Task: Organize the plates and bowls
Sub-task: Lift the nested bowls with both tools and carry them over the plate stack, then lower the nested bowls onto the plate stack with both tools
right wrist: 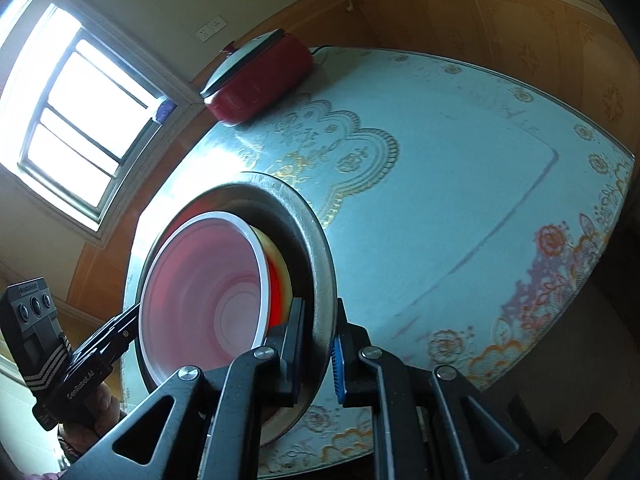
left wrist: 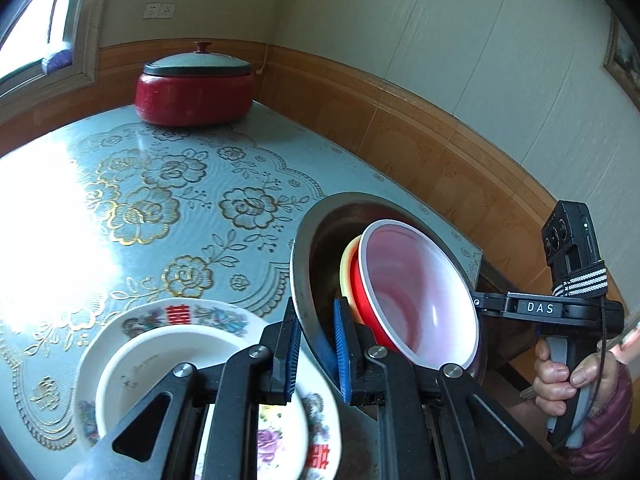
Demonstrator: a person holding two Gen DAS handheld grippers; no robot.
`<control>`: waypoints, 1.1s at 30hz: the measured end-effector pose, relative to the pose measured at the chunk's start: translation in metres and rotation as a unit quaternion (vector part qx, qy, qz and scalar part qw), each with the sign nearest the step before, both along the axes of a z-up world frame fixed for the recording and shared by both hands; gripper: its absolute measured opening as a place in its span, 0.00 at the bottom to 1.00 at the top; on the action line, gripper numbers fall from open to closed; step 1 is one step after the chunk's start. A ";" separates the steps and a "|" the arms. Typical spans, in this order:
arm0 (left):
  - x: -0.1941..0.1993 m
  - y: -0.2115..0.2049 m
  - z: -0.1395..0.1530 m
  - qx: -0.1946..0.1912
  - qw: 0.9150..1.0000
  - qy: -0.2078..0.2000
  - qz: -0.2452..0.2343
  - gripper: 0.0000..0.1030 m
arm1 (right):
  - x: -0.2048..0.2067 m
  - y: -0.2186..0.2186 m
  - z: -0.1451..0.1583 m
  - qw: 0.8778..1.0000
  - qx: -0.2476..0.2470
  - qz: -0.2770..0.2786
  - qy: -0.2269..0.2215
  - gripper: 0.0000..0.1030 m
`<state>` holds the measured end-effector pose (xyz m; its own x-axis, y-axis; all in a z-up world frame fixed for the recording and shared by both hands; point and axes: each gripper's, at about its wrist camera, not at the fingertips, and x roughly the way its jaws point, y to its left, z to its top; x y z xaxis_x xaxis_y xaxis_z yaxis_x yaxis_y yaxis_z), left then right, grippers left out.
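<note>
A steel basin (left wrist: 320,236) is held tilted above the table by both grippers. It holds a red bowl with a white inside (left wrist: 416,292) nested on a yellow bowl (left wrist: 347,264). My left gripper (left wrist: 318,344) is shut on the basin's rim on its side. My right gripper (right wrist: 318,344) is shut on the opposite rim of the basin (right wrist: 316,240), where the red bowl (right wrist: 208,292) also shows. A small white bowl (left wrist: 160,360) sits on a flowered plate (left wrist: 176,312) on the table, below my left gripper.
A red lidded pot (left wrist: 194,88) stands at the table's far corner by the wall. The table (left wrist: 168,192) has a blue flowered cover. A window is at the left. The table's right edge runs along the wood-panelled wall.
</note>
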<state>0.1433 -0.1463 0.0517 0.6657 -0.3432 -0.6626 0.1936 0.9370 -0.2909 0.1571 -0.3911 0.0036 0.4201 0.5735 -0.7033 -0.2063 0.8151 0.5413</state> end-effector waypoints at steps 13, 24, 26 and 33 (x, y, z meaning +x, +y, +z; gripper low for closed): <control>-0.046 0.089 0.003 0.001 0.997 0.004 0.077 0.13 | -0.015 0.092 -0.001 0.996 0.029 0.080 0.009 0.11; -0.081 0.122 -0.022 -0.021 0.989 0.040 0.143 0.13 | -0.019 0.130 -0.005 0.987 0.008 0.162 0.019 0.11; -0.087 0.122 -0.028 -0.024 0.987 0.052 0.153 0.13 | -0.019 0.134 -0.009 0.985 0.001 0.172 0.022 0.11; -0.095 0.122 -0.041 -0.028 0.978 0.072 0.193 0.13 | -0.013 0.145 -0.025 0.978 -0.016 0.204 0.040 0.11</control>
